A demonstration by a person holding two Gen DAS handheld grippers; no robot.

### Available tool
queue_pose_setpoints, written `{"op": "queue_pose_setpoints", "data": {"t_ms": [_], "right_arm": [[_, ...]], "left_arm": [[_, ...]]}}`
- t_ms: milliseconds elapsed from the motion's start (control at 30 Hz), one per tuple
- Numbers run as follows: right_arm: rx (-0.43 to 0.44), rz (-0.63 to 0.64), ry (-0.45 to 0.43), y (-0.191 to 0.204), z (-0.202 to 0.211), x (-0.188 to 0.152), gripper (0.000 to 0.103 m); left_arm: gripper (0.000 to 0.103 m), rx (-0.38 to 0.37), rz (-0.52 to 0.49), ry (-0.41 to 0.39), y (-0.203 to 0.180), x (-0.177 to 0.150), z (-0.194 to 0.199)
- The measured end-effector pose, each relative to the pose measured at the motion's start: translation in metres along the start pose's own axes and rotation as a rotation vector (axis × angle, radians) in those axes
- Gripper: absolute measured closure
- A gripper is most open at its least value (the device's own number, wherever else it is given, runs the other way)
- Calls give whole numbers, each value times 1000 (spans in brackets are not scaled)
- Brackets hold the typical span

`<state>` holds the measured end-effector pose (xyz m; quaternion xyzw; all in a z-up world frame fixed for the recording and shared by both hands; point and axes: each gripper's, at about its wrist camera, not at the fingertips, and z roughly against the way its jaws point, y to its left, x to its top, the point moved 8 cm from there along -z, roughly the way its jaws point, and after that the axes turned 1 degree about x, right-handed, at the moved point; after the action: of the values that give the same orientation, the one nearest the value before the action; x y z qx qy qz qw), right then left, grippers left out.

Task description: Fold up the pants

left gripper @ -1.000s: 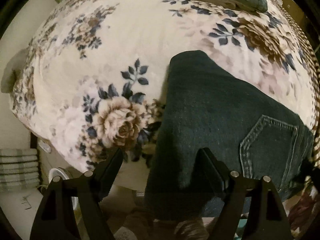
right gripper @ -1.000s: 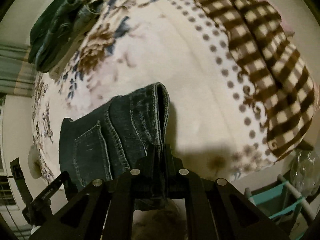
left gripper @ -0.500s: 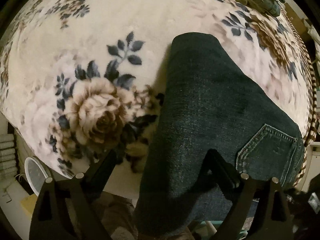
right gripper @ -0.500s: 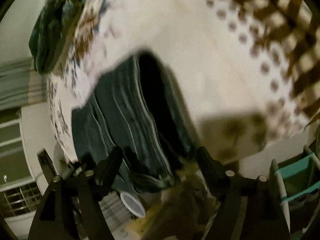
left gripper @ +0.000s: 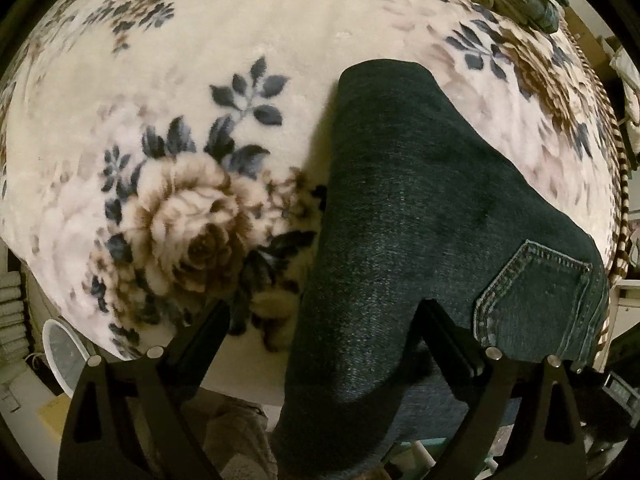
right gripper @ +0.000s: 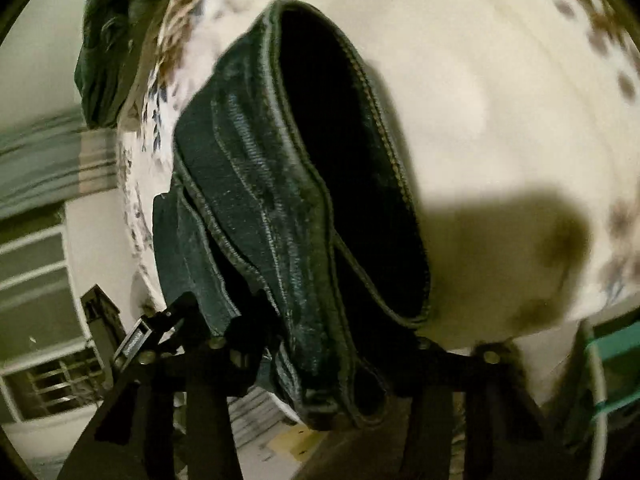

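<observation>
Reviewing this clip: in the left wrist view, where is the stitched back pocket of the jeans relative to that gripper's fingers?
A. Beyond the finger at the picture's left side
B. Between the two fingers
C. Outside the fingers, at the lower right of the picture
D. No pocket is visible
C: the back pocket sits on the jeans beyond the picture-right finger of the left gripper, whose jaws stand wide apart.

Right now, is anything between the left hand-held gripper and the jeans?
Nothing visible. The left hand-held gripper hangs open directly over the folded jeans on the floral blanket, one finger already over the denim.
</observation>
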<state>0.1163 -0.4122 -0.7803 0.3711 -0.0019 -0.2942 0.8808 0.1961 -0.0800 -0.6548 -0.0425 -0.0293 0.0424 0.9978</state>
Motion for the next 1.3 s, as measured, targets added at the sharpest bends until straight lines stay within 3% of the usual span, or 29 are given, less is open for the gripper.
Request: {"op": "queue_pose_setpoints", "data": {"t_ms": [233, 333, 367, 433, 500, 600, 633, 700, 800, 867, 900, 967, 1000, 1233, 1300], "right_arm": [[-39, 54, -40, 22, 15, 24, 67], [-1, 27, -24, 18, 16, 34, 66], [0, 7, -5, 13, 13, 32, 65], [4, 7, 8, 7, 10, 24, 49], [28, -1, 50, 3, 2, 10, 48], [48, -31, -28, -1, 8, 7, 47], [52, -60, -91, -3, 14, 8, 57], [58, -83, -139, 0, 17, 4, 71], [61, -50, -157, 19, 30, -12, 77], [34, -45, -120, 15, 23, -19, 77], [30, -69, -95, 8, 16, -21, 75], [54, -154, -43, -11, 3, -20, 57], [73, -177, -37, -16, -4, -17, 44], [64, -67, 8, -6, -29, -10, 19], [96, -59, 14, 1, -36, -7, 19]], "left_arm": [[5, -65, 21, 9, 2, -1, -1], [4, -116, 62, 20, 4, -3, -3], [4, -132, 77, 31, 6, -5, -6], [4, -166, 108, 52, 10, -8, -13], [4, -197, 125, 58, 14, -11, -16], [4, -210, 108, 55, 17, -13, -18], [4, -215, 99, 53, 18, -14, -19], [4, -203, 78, 48, 19, -14, -19], [4, -199, 60, 51, 20, -16, -16], [4, -207, 59, 54, 22, -17, -16], [4, -204, 57, 55, 25, -18, -17], [4, -220, 69, 60, 26, -21, -17], [4, -229, 77, 63, 27, -23, -16], [5, -270, 65, 82, 13, -28, -17], [4, -286, 67, 92, 8, -30, -20]]}}
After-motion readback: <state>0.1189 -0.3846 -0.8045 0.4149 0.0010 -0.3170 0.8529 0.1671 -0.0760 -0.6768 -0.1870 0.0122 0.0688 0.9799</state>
